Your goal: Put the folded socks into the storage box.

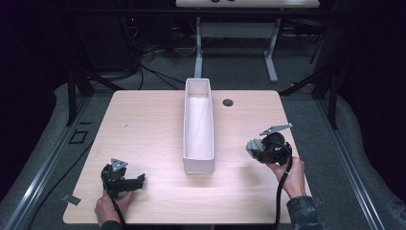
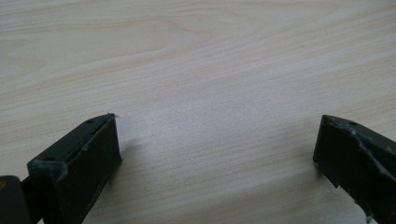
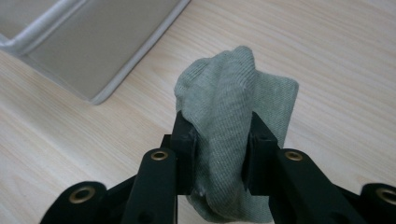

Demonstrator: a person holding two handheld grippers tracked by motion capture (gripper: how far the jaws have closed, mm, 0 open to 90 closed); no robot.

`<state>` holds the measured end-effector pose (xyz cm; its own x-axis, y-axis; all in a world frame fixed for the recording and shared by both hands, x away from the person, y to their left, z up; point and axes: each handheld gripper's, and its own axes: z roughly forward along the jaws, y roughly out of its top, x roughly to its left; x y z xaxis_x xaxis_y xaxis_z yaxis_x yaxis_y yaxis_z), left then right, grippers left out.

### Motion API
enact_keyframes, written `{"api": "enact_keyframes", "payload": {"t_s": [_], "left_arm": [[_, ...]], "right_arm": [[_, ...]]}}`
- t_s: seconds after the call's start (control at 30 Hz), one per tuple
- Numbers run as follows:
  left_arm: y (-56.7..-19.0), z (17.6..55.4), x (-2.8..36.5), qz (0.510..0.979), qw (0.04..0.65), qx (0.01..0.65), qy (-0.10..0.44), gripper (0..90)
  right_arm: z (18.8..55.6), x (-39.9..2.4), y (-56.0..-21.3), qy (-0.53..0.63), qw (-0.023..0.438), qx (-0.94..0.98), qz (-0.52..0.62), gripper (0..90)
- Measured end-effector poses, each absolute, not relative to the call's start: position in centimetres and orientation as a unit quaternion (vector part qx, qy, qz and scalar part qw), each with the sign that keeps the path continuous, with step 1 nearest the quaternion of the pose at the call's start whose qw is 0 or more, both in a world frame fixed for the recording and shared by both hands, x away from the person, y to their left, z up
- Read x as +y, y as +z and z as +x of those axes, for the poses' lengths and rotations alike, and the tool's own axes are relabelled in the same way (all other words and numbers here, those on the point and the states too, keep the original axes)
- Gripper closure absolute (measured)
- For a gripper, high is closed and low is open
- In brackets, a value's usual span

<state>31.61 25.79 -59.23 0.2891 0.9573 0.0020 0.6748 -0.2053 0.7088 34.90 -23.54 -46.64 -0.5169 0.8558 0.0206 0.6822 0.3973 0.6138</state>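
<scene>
Black jaws of right gripper (image 3: 219, 140): clamped on grey-green knit cloth (image 3: 233, 98), bunched fold pinched between pads, loose end standing up beyond tips.
Cloth, location: in right gripper (image 1: 256, 149), clear of table (image 1: 153, 120), right of white tray (image 1: 198, 165), near its front end.
Handling, judged: light, soft, limp; ribbed knit, not slippery, not fragile; likely to droop and unfold where unsupported.
Grip point, judged: thick gathered middle, as now; a thin edge apt to slip out.
Left gripper (image 1: 139, 179): low over table at front left, jaws wide apart, nothing between, bare wood beneath (image 2: 210, 140).
Tray: long, narrow, open-topped, nothing seen inside.
Brands, labels, writing: none legible on cloth, tray or grippers.
</scene>
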Motion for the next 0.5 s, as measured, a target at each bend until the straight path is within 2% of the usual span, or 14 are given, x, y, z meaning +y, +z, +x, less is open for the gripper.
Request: {"api": "enact_keyframes", "payload": {"t_s": [0.5], "left_arm": [[-59.2,31.6,25.8,0.742,0.308,0.549,0.229,0.4]], "right_arm": [[34.8,-22.3,-44.4,0.296,0.159,0.826,0.452,69.6]]}}
